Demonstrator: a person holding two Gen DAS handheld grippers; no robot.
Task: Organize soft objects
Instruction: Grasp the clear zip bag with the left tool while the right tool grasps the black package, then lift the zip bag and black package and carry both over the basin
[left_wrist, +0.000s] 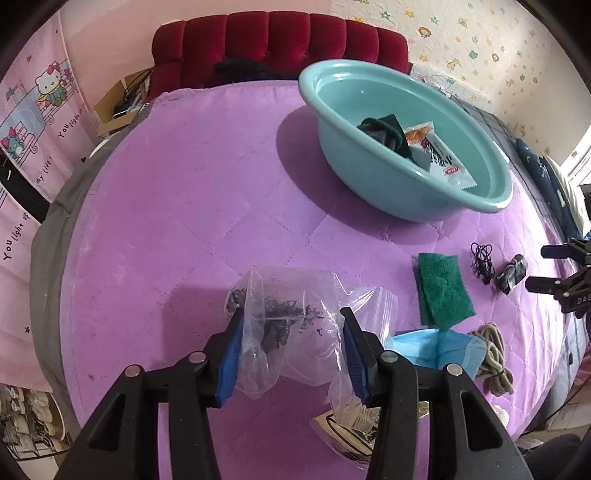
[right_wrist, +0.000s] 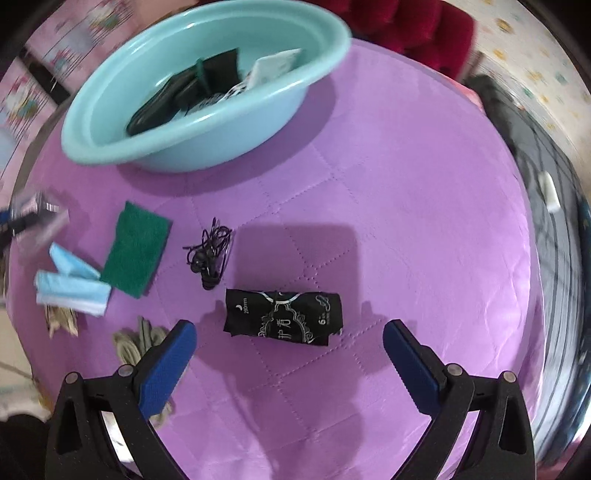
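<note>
Pinching crinkly clear bag (left_wrist: 291, 332), left tool (left_wrist: 291, 354)

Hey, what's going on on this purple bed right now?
Someone is sorting soft items into a teal basin. The left claw is clamped on a clear zip bag of dark dried bits. The right claw hangs open over a black wrapped packet. A green scrub pad, blue masks and black hair ties lie on the cover.

Red tufted headboard (left_wrist: 280, 37) behind purple quilt (left_wrist: 184, 221); pink cartoon curtain (left_wrist: 33, 122) left of it, floral wallpaper (left_wrist: 480, 44) right.
</note>
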